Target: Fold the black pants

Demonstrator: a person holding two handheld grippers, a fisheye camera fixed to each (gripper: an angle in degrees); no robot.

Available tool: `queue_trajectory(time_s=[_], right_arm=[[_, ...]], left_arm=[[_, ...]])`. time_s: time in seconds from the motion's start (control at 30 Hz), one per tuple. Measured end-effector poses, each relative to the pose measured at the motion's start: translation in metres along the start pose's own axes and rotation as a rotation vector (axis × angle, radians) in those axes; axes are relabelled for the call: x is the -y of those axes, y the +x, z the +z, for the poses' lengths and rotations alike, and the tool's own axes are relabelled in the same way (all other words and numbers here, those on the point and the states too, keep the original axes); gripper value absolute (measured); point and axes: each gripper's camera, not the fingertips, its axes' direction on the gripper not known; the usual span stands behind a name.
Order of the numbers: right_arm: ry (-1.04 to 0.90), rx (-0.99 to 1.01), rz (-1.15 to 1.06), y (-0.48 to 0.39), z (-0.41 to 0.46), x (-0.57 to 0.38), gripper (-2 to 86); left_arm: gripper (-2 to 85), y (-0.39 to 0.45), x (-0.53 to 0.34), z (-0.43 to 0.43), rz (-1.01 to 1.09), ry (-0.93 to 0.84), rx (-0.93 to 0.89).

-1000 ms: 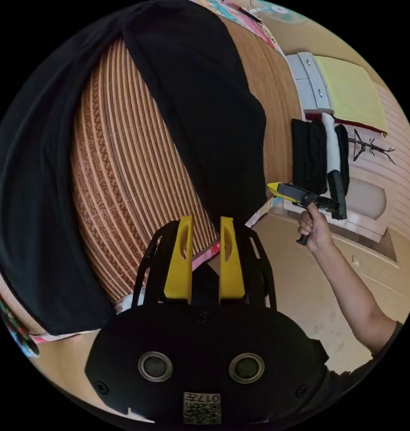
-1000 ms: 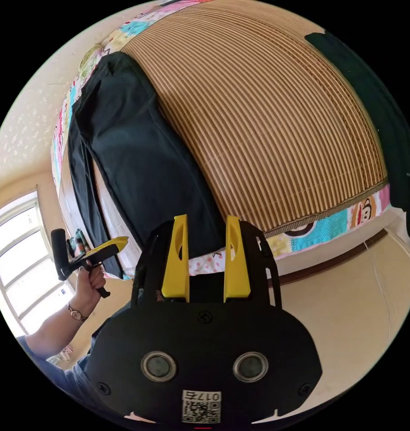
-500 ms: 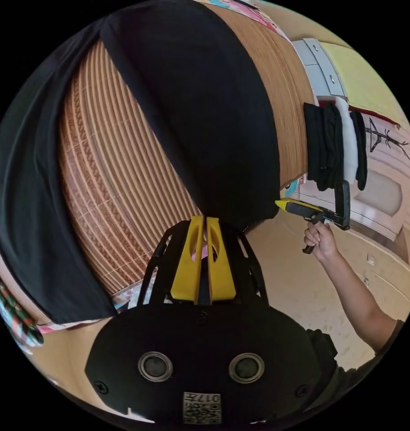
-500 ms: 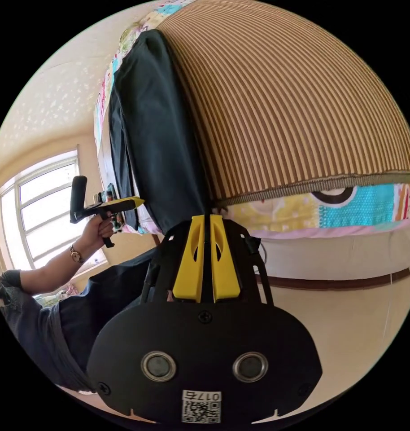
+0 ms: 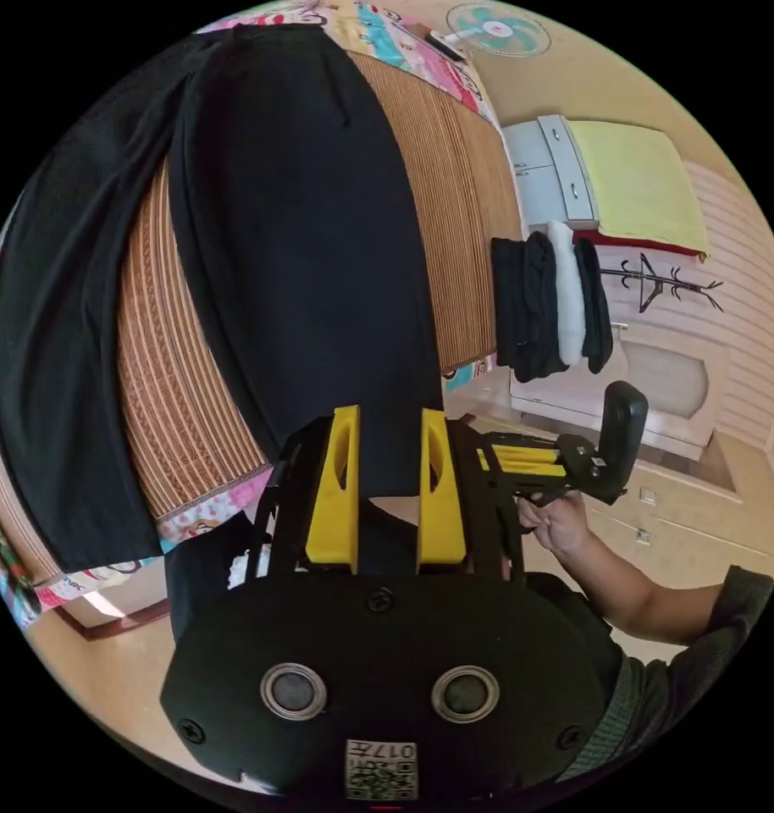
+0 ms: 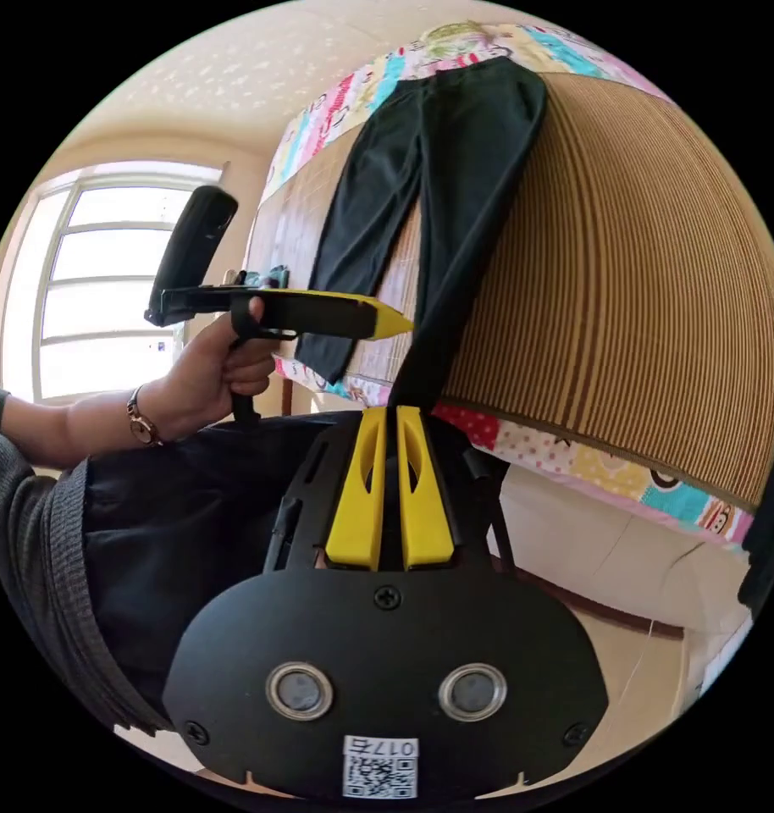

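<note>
The black pants (image 6: 455, 169) lie flat on the striped mat (image 6: 624, 279) of the bed, legs spread in a narrow V, one hem pinched in the closed right gripper (image 6: 389, 415) at the bed's edge, while the left gripper (image 5: 387, 419) stands wide open, holding nothing.

Black pants (image 5: 294, 246), plain and unpatterned, lie ahead of the left hand-held gripper (image 5: 387, 487), whose jaws are yellow on a black body. Beneath the pants, a bed mat (image 5: 179, 398) of fine brown-and-tan stripes. Bed sheet (image 6: 590, 474) beside the right hand-held gripper (image 6: 390, 491): pink, yellow and turquoise patchwork with cartoon monkey prints. Beyond the left hand-held gripper, hanging clothes (image 5: 548, 309) in black and white, and a yellow-green cloth (image 5: 637, 182). Person's sleeve (image 6: 23, 500): grey knit.
</note>
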Motion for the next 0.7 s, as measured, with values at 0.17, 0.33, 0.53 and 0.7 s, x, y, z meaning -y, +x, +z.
queue_trajectory(time_s=[0.17,0.33,0.53,0.7], right_arm=[[-0.073,0.023,-0.132,-0.028,0.003,0.035,2.9],[-0.326,0.107,-0.380,-0.004,0.018,0.069,3.6],[-0.350,0.137,-0.033,0.155,-0.018,0.201,8.2],[0.143,0.211,0.242,0.240,-0.084,0.362,14.1]], left_arm=[[8.0,0.024,0.022,0.018,0.059,-0.091,0.199],[1.5,0.008,0.013,0.033,0.080,-0.062,0.181],[0.5,-0.019,-0.003,0.048,-0.015,-0.001,0.081],[0.3,-0.029,-0.010,0.068,-0.070,0.048,0.036]])
